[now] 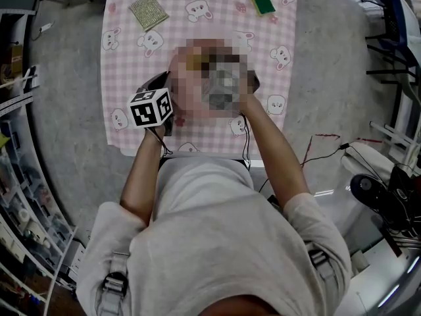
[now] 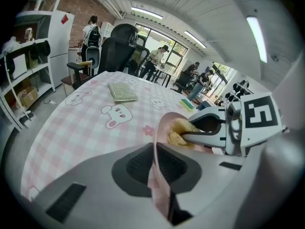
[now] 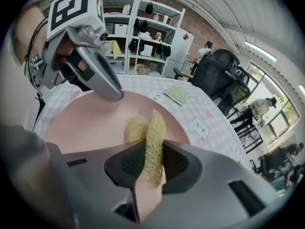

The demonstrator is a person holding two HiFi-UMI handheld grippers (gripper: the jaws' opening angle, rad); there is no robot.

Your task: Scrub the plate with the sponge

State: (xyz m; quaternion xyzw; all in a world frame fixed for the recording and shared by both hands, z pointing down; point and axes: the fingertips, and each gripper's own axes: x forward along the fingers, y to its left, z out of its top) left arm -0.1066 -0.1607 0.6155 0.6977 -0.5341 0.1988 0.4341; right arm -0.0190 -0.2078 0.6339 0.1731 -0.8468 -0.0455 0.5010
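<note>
A pink plate (image 3: pixel 90 123) is held up over the table, tilted. My left gripper (image 2: pixel 155 163) is shut on its near rim, which runs edge-on between the pads; its marker cube (image 1: pixel 150 107) shows in the head view. A yellow mesh sponge (image 3: pixel 151 140) is pinched upright in my right gripper (image 3: pixel 151 165), and its front end rests on the plate's face. From the left gripper view, the sponge (image 2: pixel 177 133) sits inside the plate's curve (image 2: pixel 163 128) with the right gripper's fingers (image 2: pixel 209 138) behind it. A mosaic patch hides the plate's middle in the head view.
Below lies a table with a pink checked bunny cloth (image 1: pixel 197 25). A yellowish scouring pad (image 1: pixel 148 10) lies at its far left and a green sponge (image 1: pixel 262 1) at its far right. Office chairs (image 2: pixel 119 44), shelves (image 3: pixel 138 27) and people stand around.
</note>
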